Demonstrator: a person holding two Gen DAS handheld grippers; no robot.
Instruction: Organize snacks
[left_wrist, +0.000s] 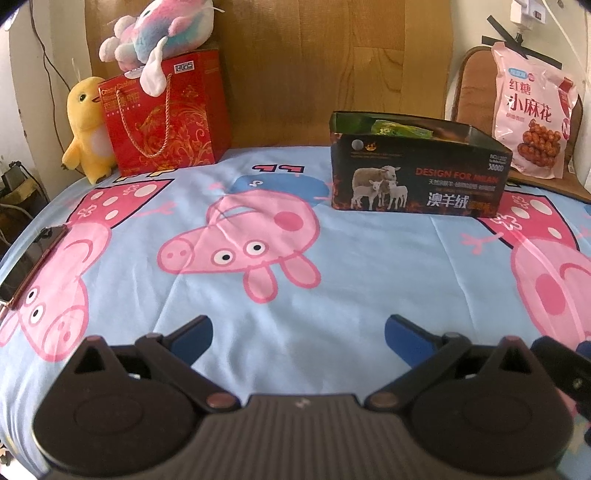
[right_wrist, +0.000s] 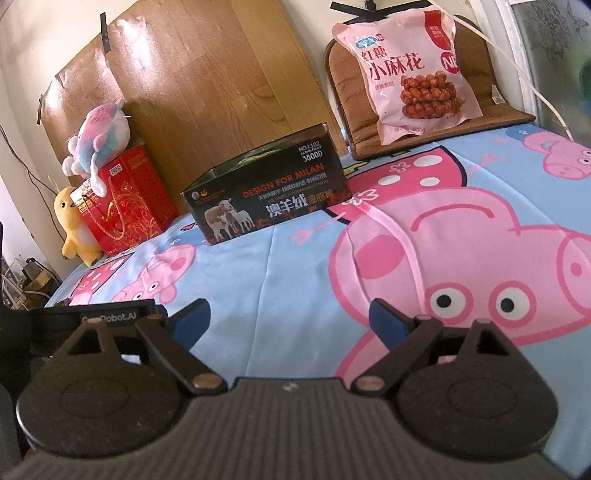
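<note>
A black open-topped box (left_wrist: 417, 173) printed with sheep stands on the cartoon-pig bedsheet, a green snack packet (left_wrist: 400, 130) showing inside it. The same box (right_wrist: 269, 195) sits mid-left in the right wrist view. A large pink snack bag (left_wrist: 532, 110) leans on a brown cushion behind the box, also seen as the pink bag (right_wrist: 413, 70) at the top right. My left gripper (left_wrist: 298, 334) hovers open over the sheet, well short of the box, nothing between its blue pads. My right gripper (right_wrist: 290, 319) is open and empty too, low over the sheet.
A red gift bag (left_wrist: 166, 118) stands at the back left with a pastel plush toy (left_wrist: 162, 29) on top and a yellow plush chick (left_wrist: 86, 129) beside it. A wooden headboard (left_wrist: 332, 66) backs the bed. A dark phone-like object (left_wrist: 22, 273) lies at the left edge.
</note>
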